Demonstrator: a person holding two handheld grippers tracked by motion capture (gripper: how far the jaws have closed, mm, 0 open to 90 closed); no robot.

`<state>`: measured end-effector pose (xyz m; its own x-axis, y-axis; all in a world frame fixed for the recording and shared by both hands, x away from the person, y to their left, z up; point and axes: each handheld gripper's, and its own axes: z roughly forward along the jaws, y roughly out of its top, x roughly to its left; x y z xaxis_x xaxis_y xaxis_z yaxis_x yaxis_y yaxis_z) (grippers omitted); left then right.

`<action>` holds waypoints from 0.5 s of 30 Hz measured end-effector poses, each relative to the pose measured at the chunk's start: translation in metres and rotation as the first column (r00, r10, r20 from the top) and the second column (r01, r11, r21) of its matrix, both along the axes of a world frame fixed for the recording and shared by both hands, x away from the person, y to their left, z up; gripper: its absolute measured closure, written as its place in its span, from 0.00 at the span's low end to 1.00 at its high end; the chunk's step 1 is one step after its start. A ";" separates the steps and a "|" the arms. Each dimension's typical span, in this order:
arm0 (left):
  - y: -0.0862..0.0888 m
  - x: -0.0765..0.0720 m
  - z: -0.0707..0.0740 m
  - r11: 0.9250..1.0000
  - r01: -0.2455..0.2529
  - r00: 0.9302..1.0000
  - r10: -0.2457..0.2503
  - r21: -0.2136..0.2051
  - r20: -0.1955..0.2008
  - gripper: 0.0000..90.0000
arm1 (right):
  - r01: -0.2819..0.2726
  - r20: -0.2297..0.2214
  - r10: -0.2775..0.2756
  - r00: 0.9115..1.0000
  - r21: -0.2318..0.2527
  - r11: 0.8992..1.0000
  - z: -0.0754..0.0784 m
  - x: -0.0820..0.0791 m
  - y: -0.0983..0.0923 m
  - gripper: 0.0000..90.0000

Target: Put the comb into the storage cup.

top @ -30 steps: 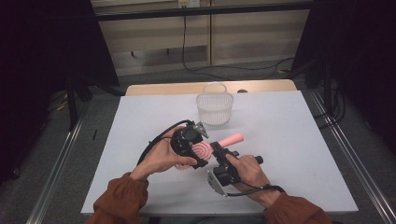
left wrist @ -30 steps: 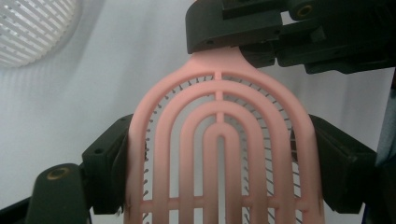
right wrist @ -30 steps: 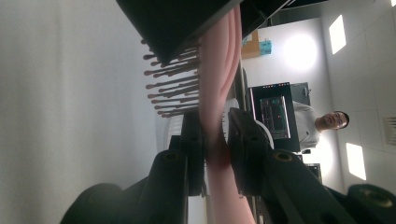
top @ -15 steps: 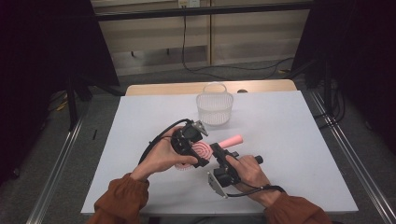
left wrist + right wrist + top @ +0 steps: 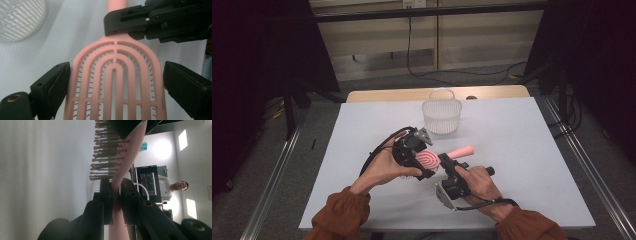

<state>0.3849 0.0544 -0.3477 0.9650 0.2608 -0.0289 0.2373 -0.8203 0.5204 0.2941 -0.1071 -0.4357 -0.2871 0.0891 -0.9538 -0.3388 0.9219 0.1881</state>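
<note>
white surface, basket (image 5: 441,116) at upper centre. brush (image 5: 430,161) held mid-frame: my right fingers (image 5: 116,195) clamp its neck, my left fingers (image 5: 115,82) have just been spreading off its head. handover step; next, carry it to the basket.

Hairbrush (image 5: 117,80): pink plastic, smooth, matt. Basket (image 5: 441,116): translucent white plastic, ribbed. Table (image 5: 532,150): matt white surface beside basket.

pink plastic hairbrush (image 5: 432,161), vented paddle head of concentric arched ribs, thin dark bristles, plain round handle. held just above the table, in front of the white slatted basket (image 5: 441,116), handle end angled toward the basket's right side.
</note>
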 end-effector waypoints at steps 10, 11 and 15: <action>0.009 0.003 0.000 1.000 -0.015 1.000 0.015 -0.008 0.013 0.06 | 0.011 -0.005 -0.011 1.000 0.001 1.000 0.003 0.002 -0.003 0.91; 0.009 0.003 0.000 1.000 -0.015 1.000 0.015 -0.008 0.013 0.06 | 0.011 -0.005 -0.011 1.000 0.001 1.000 0.003 0.002 -0.003 0.91; 0.010 0.002 0.001 1.000 -0.016 1.000 0.016 -0.011 0.023 0.06 | 0.025 -0.006 -0.025 1.000 0.007 1.000 0.002 0.002 -0.005 0.91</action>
<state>0.3874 0.0645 -0.3469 0.9611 0.2761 -0.0095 0.2382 -0.8107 0.5348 0.2961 -0.1126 -0.4335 -0.2905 0.1027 -0.9514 -0.3144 0.9288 0.1962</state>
